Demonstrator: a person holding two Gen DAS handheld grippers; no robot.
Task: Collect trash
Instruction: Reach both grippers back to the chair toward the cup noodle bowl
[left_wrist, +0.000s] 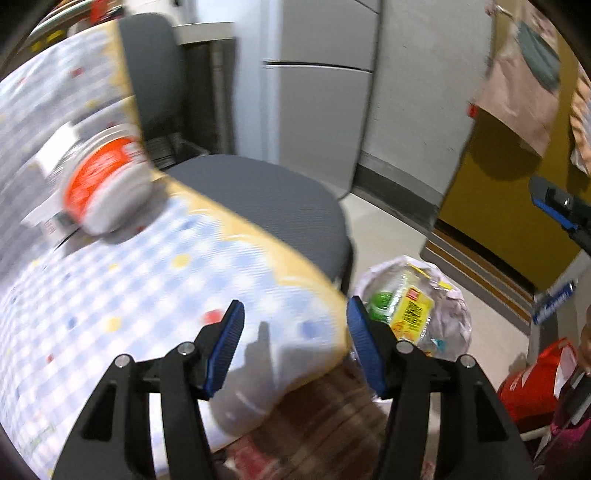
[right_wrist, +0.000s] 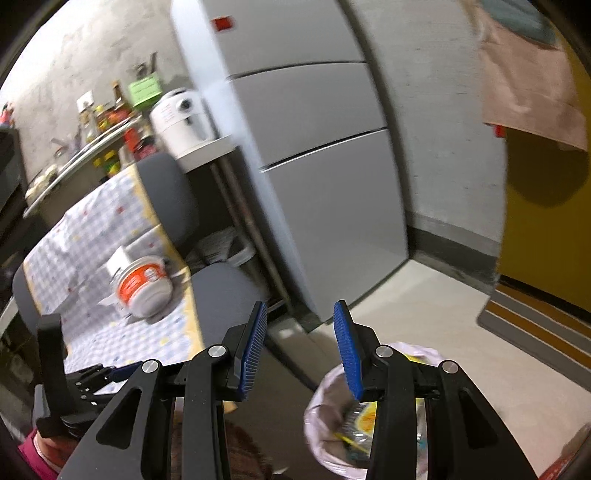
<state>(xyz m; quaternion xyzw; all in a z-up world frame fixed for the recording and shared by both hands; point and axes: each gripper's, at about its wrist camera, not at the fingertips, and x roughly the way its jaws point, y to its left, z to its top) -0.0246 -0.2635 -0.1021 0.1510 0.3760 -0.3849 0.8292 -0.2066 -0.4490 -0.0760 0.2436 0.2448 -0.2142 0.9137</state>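
Note:
An orange-and-white instant noodle cup (left_wrist: 107, 181) lies on its side on the checked tablecloth (left_wrist: 122, 291), with white paper beside it; it also shows in the right wrist view (right_wrist: 144, 286). My left gripper (left_wrist: 295, 347) is open and empty above the table's corner, well short of the cup. A trash bin lined with a white bag (left_wrist: 454, 314) stands on the floor and holds a plastic bottle with a green cap and yellow label (left_wrist: 406, 306). My right gripper (right_wrist: 300, 350) is open and empty above the bin (right_wrist: 325, 402).
A grey office chair (left_wrist: 258, 199) is pushed against the table's edge. A grey refrigerator (right_wrist: 314, 147) stands behind it. A yellow door (left_wrist: 498, 221) and striped mat are to the right. A red bag (left_wrist: 535, 380) sits on the floor near the bin.

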